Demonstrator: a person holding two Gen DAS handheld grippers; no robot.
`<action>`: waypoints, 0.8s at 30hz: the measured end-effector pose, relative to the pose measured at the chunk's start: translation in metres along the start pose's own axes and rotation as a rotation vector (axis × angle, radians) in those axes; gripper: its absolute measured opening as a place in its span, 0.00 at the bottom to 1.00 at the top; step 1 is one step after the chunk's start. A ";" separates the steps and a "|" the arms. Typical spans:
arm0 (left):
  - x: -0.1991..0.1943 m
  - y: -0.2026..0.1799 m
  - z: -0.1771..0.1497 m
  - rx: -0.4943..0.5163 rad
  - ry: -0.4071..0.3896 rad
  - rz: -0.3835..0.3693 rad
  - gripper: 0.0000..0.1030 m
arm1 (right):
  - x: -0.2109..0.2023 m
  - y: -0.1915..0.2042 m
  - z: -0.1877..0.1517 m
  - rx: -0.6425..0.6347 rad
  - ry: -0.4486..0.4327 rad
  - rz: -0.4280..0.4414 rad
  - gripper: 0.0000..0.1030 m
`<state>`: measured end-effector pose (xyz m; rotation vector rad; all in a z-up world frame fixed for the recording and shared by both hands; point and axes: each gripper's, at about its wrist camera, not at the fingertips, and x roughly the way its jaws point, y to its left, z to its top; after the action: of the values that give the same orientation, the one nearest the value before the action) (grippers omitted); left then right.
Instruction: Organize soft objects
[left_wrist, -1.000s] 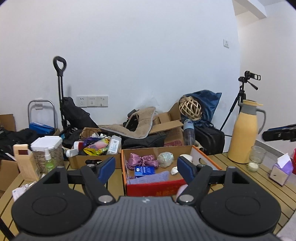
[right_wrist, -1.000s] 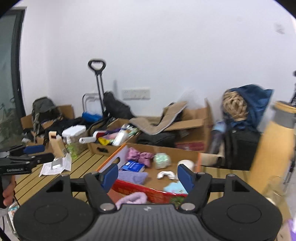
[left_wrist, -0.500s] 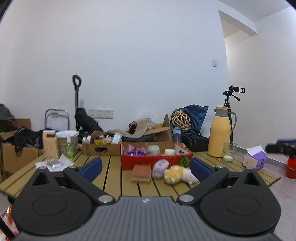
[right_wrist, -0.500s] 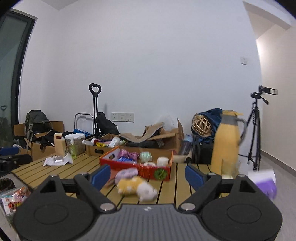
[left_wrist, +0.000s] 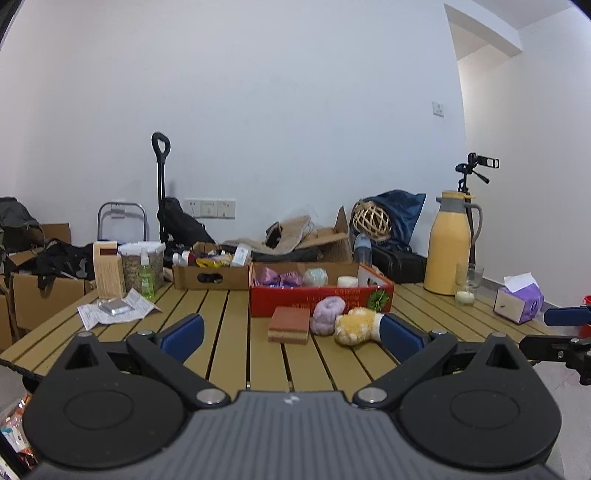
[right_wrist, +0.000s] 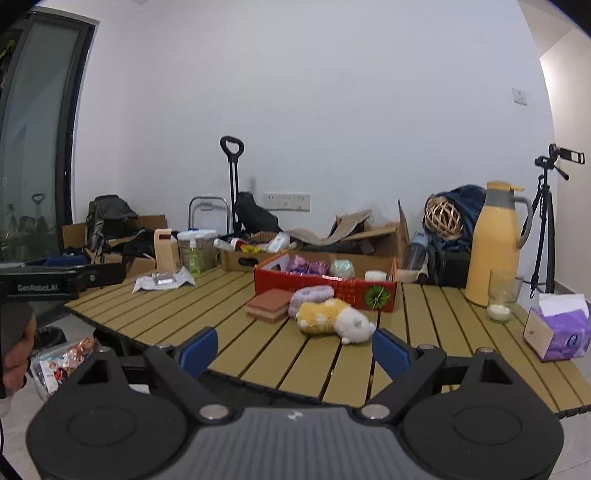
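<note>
Both jaws wide open, empty | I'd approach the yellow-and-white plush toy low, pinch mid-body | drop in red cardboard box.

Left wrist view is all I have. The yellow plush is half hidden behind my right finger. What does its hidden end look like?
Observer: In the right wrist view the plush ends in a white head, which points to the right.
Operator: Is the right gripper open?
Observer: Yes. The right gripper is open and holds nothing.
Operator: What stands far to the left of the table?
Observer: A tall glass door with a dark frame.
</note>
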<state>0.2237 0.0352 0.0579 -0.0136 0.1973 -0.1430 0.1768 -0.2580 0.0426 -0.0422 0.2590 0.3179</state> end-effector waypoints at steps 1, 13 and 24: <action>0.003 0.000 -0.002 0.001 0.009 -0.004 1.00 | 0.004 0.000 0.000 0.005 0.004 -0.002 0.88; 0.116 0.002 -0.035 -0.038 0.217 -0.033 1.00 | 0.109 -0.029 -0.016 0.033 0.158 -0.023 0.64; 0.272 -0.038 -0.022 -0.003 0.287 -0.165 0.78 | 0.245 -0.091 -0.001 0.053 0.257 -0.048 0.69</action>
<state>0.4777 -0.0414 -0.0151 -0.0121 0.4836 -0.3092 0.4302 -0.2704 -0.0221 -0.0369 0.5206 0.2578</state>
